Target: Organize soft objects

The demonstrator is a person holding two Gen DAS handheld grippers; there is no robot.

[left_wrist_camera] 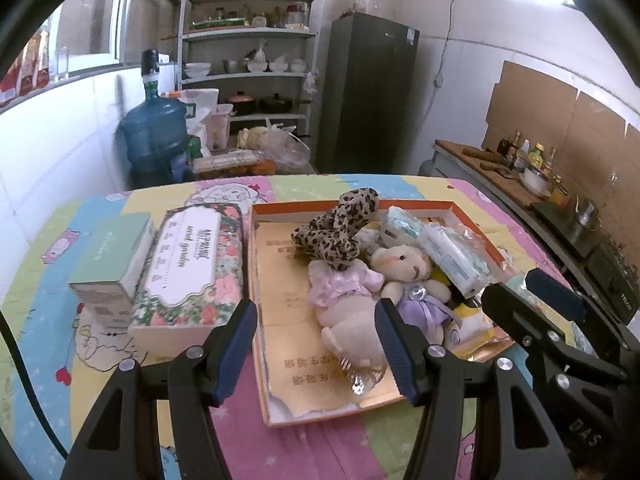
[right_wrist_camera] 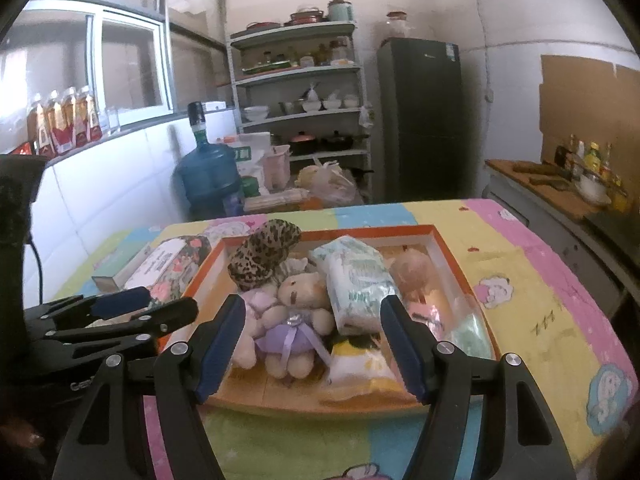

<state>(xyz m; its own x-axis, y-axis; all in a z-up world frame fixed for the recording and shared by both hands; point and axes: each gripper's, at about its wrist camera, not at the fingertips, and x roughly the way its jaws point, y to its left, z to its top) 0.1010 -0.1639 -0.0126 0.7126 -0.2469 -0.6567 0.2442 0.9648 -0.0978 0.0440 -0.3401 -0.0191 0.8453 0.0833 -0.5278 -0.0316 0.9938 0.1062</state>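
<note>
Inside shallow orange tray: fuzzy plush bears, leopard-print cloth; both tongs gape empty.

Your left black plastic two-finger gripper with ribbed blue pads, silver screws at its pivots, your matching right black gripper, embossed lettering, thin black cable

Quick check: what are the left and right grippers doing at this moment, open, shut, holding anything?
Left gripper: open, holding nothing, above the orange-rimmed cardboard tray.
Right gripper: open, holding nothing, in front of the small cream teddy bear in a purple dress.
</note>
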